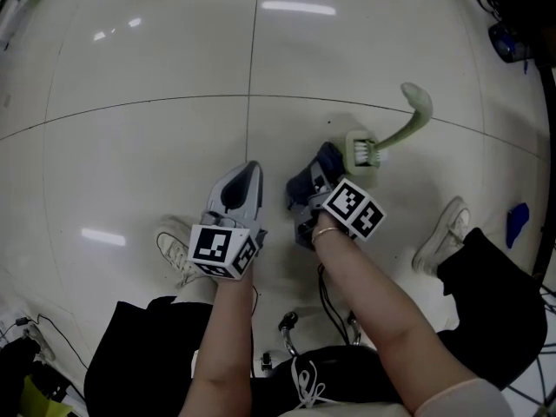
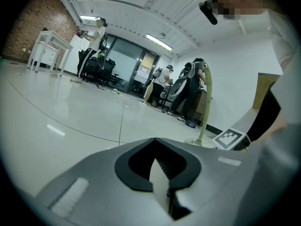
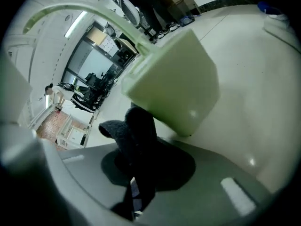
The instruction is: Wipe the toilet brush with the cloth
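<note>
Our right tongs are clamped on the dark cloth, which touches the near left side of the pale green toilet brush standing on the floor. Our left tongs, closed and empty, hover just left.

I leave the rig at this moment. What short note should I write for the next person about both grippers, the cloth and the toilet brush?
Left gripper: shut, empty, off to the side.
Right gripper: shut on the dark cloth.
Toilet brush: stands on the floor, handle up; the cloth is against its pale green block end.
Done: cloth gripped and at the brush.
Left: the wiping; how much is wiped cannot be seen.
</note>
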